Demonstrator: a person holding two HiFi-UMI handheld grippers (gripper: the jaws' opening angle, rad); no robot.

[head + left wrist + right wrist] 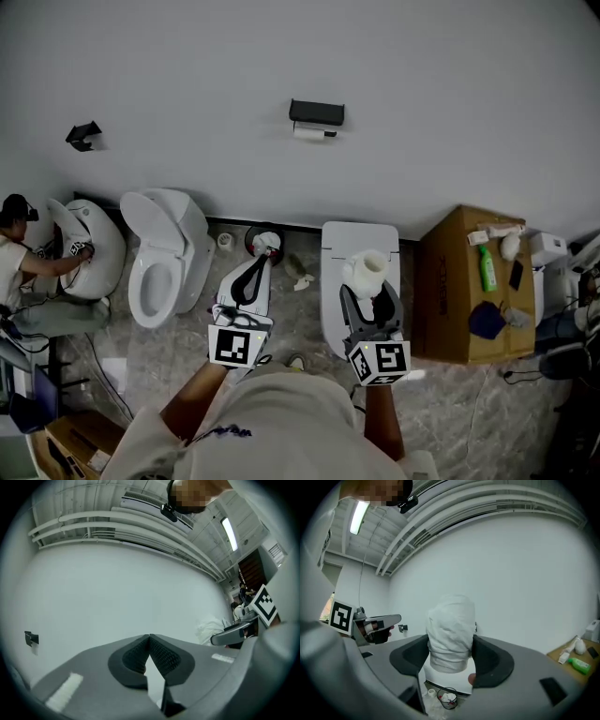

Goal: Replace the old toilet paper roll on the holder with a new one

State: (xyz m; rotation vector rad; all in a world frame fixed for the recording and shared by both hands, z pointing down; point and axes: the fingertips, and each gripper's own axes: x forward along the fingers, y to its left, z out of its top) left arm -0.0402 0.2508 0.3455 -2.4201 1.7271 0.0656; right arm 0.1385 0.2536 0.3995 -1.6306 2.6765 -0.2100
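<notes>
**Tech A:** Room: white wall (pixel 281 56), toilets along the floor. The holder (pixel 317 112) is wall-mounted, with the old roll (pixel 312 133) under it. Hand pose?

**Tech B:** Both forearms reach forward, roughly level. The left gripper (pixel 149 641) is fully closed and empty.

**Tech A:** New roll location?

**Tech B:** The new roll (pixel 451 630) stands upright in the right gripper (pixel 451 657), jaws wide, pads pressed on both sides. It is held over the closed toilet lid (pixel 330 281), well apart from the holder.

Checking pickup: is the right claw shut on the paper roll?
Shut on it: the right claw presses both sides of the paper roll.
</notes>
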